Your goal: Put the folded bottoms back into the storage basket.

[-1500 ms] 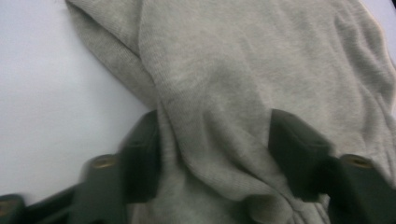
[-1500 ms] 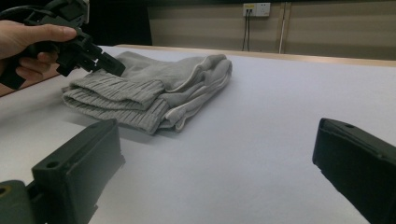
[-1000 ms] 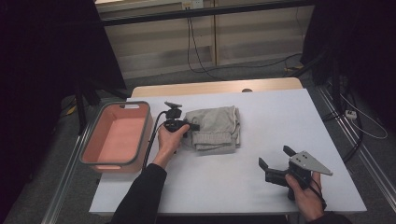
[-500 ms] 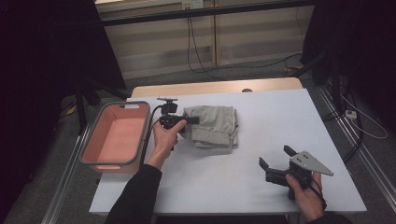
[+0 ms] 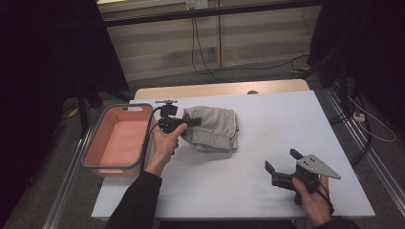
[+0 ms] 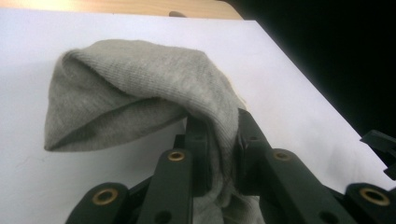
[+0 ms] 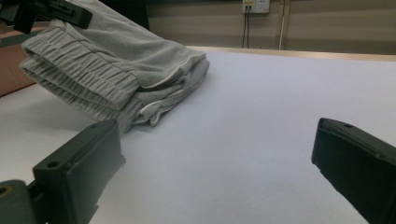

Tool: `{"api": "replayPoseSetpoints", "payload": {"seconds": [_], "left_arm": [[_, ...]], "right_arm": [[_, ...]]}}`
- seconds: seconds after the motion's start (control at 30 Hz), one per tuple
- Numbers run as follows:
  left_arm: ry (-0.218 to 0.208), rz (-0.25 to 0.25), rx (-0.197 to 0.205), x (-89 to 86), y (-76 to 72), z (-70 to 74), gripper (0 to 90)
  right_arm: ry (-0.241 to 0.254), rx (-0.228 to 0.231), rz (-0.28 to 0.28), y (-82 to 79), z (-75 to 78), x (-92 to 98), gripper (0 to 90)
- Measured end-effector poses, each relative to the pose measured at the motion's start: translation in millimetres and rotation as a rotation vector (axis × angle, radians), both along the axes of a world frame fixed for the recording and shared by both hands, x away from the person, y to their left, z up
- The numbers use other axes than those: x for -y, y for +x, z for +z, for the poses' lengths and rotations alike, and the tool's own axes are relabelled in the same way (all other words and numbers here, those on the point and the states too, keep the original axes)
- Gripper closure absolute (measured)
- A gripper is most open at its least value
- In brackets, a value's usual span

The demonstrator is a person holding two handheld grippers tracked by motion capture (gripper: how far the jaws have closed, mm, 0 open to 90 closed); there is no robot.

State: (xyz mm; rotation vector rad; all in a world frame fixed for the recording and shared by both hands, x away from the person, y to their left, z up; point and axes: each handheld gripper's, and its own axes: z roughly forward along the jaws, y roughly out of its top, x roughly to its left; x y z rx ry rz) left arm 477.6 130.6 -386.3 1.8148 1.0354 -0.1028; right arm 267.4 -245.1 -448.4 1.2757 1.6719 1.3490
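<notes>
The folded grey garment point(image 5: 212, 129) lies near the middle of the high view, on the white surface point(image 5: 267, 200), with its left edge pulled up off the surface. In the left gripper view the cloth point(image 6: 140, 98) hangs as a loose hood from the point where it is caught. The left gripper point(image 5: 191, 122) has its jaws pinching that edge, a thin fold of knit pressed between them. Just left of it, at the surface's left side, stands the pink bin point(image 5: 93, 155), open and with nothing visible inside.

Lower right in the high view, the right gripper point(image 5: 282, 167) is held well apart from the garment, jaws spread with nothing between them.

The grip takes only a small bite of one edge, so the risk is that the fold opens as the cloth rises: the lower layers may sag and trail, or catch the bin's rim. The thin pinch could also slip under the garment's weight.
</notes>
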Motion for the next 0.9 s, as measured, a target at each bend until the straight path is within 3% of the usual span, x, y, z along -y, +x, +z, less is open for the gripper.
{"api": "replayPoseSetpoints", "payload": {"seconds": [0.2, 0.63, 0.73, 0.9], "left_arm": [[-0.016, 0.002, 0.036, -7.1, -2.6, 10.5, 79.2], [0.023, -0.004, 0.114, -8.8, -11.8, 29.4, 79.3], [0.012, -0.020, 0.143, -10.3, -14.8, 34.4, 79.3], [-0.029, -0.027, 0.147, -15.4, -16.2, 40.1, 79.5]], "right_arm": [[-0.002, 0.003, 0.003, -1.0, 0.4, -0.7, 1.6], [-0.009, 0.004, 0.007, -1.3, 0.4, -0.8, 1.6], [-0.008, 0.004, 0.007, -1.1, 0.4, -1.2, 1.6], [-0.005, 0.002, 0.003, -0.8, 0.3, -0.8, 1.7]]}}
